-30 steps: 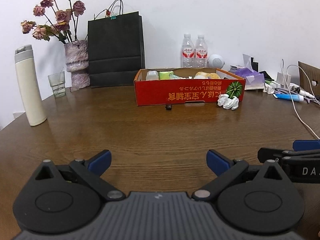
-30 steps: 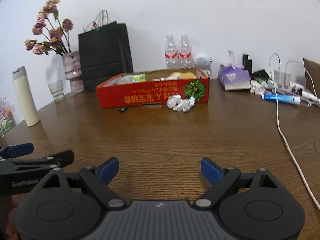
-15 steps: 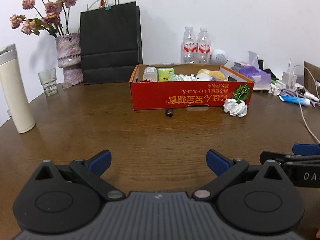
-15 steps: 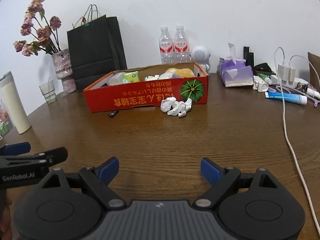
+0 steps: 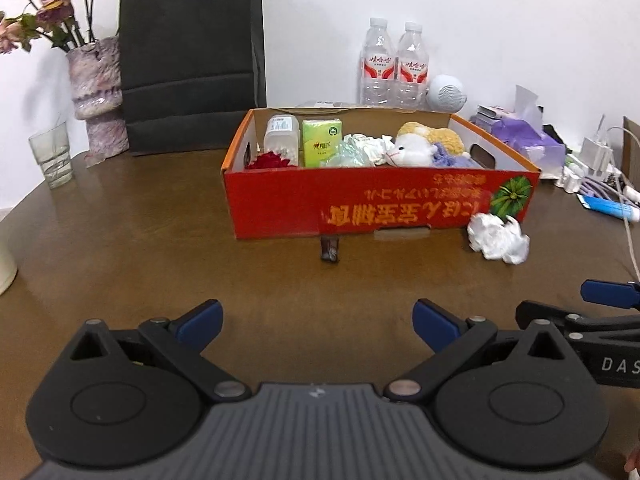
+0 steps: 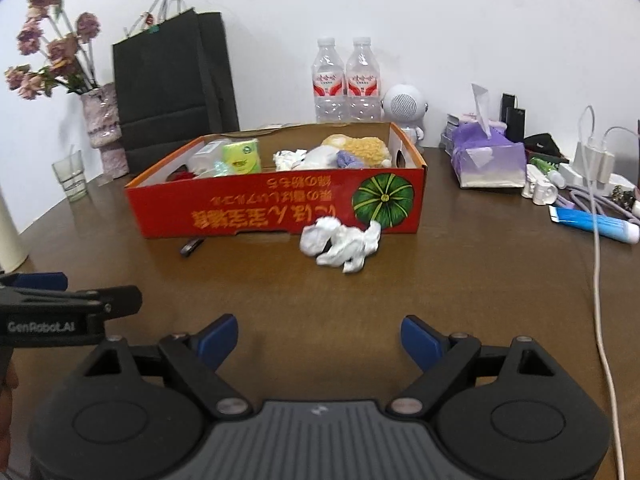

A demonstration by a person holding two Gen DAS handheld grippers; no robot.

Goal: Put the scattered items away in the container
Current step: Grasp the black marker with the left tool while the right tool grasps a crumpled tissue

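Both tongs (image 5: 316, 320) (image 6: 320, 338), wide and empty, moved nearer the crumpled white paper (image 6: 340, 244).

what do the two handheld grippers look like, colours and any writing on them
Both match: the left gripper and right gripper have a ribbed grey body, round black housings with angled black link arms and silver pivot pins, and blue-tipped fingers. White lettering runs along their sides: "GenRobot.AI" on the left one, "DAS", cut off by the frame edge, on the right.
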